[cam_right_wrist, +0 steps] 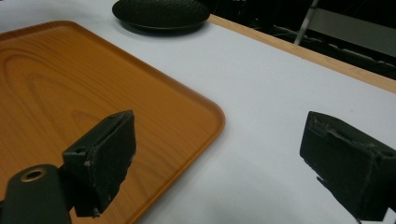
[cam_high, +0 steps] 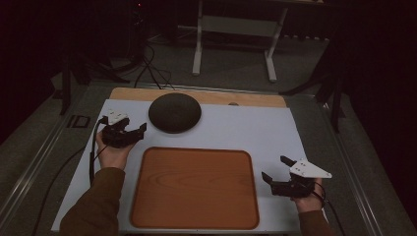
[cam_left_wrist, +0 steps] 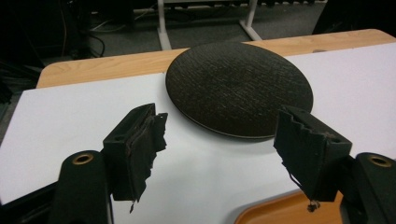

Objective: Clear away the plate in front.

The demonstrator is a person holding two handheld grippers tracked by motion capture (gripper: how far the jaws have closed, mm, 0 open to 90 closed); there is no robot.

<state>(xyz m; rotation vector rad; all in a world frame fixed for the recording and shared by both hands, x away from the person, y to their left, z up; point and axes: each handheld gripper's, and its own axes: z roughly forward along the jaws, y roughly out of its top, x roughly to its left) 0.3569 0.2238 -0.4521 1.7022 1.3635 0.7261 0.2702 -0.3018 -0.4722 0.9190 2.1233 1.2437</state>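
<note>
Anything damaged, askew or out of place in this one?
The left tool's pads look worn: edges frayed, a shred hanging from each. Otherwise nothing stands out: the tray sits square on the table, the dark disc lies flat behind it, both tools open.

We see the high view dim and underexposed, its surroundings sinking to near black beyond the desk (cam_high: 275,129). Both gripper views look brighter, the white surface evenly lit with soft, faint shadows. The nearest jaws blur slightly at the bottom edges. The wooden tray (cam_right_wrist: 70,93) carries a mild sheen, without harsh glare.
</note>
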